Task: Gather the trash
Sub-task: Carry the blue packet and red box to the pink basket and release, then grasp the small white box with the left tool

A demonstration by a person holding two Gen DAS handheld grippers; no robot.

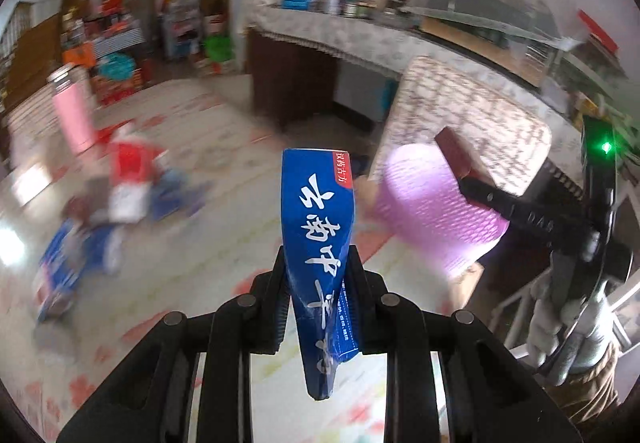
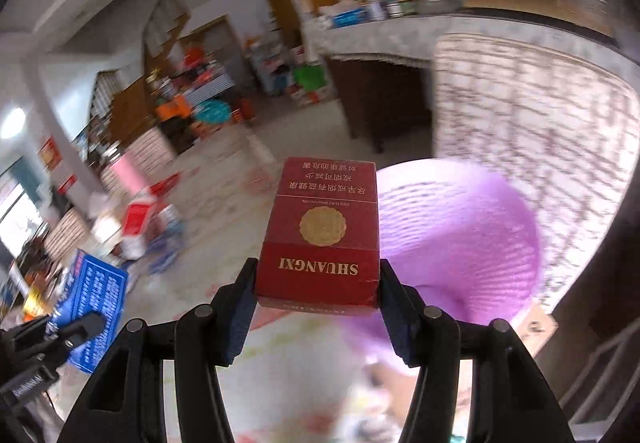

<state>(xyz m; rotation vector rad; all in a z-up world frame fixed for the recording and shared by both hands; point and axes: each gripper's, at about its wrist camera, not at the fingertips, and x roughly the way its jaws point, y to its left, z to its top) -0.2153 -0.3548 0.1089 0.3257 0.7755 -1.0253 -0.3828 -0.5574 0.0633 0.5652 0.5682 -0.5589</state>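
My left gripper (image 1: 318,271) is shut on a flattened blue box (image 1: 322,227) with white Chinese writing, held upright above the table. My right gripper (image 2: 318,275) is shut on a red Shuangxi cigarette pack (image 2: 324,231). A purple mesh trash basket (image 2: 452,243) stands just right of and beyond the pack. In the left wrist view the basket (image 1: 436,211) is to the right, with the right gripper and its red pack (image 1: 454,151) over it. The left gripper and blue box (image 2: 94,299) show at the lower left of the right wrist view.
More trash, red and blue cartons (image 1: 120,183), lies on the floral tablecloth (image 1: 224,263) at the left, by a pink bottle (image 1: 74,115). A patterned chair back (image 2: 532,123) stands behind the basket. A cluttered counter (image 1: 340,23) runs along the back.
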